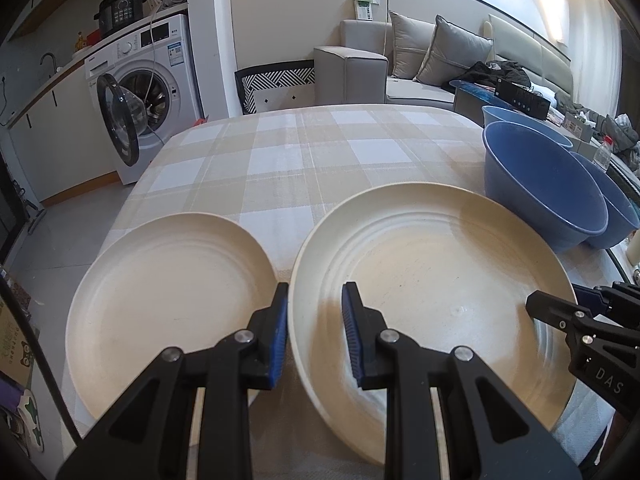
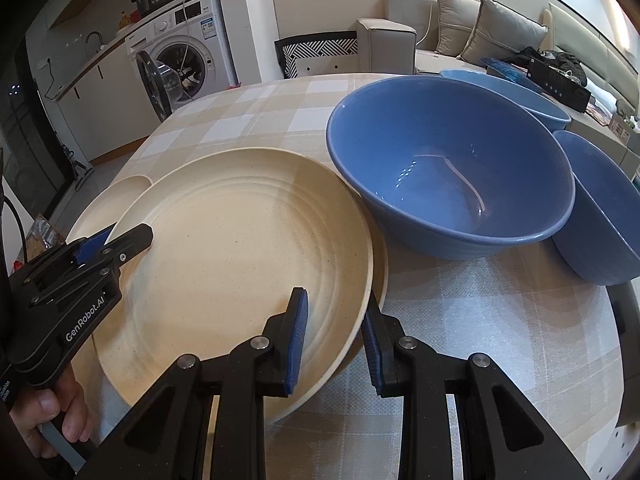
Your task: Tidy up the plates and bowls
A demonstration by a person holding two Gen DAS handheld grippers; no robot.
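Your left gripper (image 1: pixel 314 334) clamped on the plate (image 1: pixel 432 264) rim, your right gripper (image 2: pixel 334 344) clamped opposite, second plate (image 2: pixel 382 280) beneath seen only from right, bowl (image 2: pixel 448 168) behind.

Left gripper (image 1: pixel 314 336) tilts downward, jaws closed to their narrowest. Right gripper (image 2: pixel 334 344) pitches down more steeply, jaws likewise closed. A hand (image 2: pixel 44 416) wraps the left gripper's handle, fingers curled around it.
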